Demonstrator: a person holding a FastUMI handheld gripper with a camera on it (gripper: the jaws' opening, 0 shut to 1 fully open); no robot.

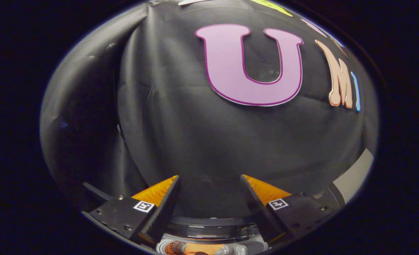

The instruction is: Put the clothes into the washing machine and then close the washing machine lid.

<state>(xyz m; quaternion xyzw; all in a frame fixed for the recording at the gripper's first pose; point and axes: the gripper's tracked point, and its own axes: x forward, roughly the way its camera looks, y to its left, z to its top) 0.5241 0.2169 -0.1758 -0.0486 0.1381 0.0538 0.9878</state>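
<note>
Black cloth, creased and slightly bulging, forms the booth wall (195,134) that rises far beyond the gripper (209,184) and takes up nearly everything ahead of it. The gripper points up and forward at this wall, its two fingers (163,202) spread wide apart with nothing held between them; the gap shows bare cloth at the tips.

Low and near, under the roots of the fingers, lies the washing machine (209,230). Its dark, glossy round rim curves from beneath the left finger to beneath the right one, so the machine sits below and behind the fingertips rather than between them. Nearer still, inside that rim, a pale ring frames the drum mouth, and within it a patch of orange and patterned fabric, the clothes (195,248), lies in the drum. The clothes are well below the fingers and touch neither of them. Whether the lid is up or down cannot be told from this angle.

To the far right, past the right finger, a pale grey flat surface (354,173) slants beside the cloth wall; what it belongs to cannot be told.
</note>
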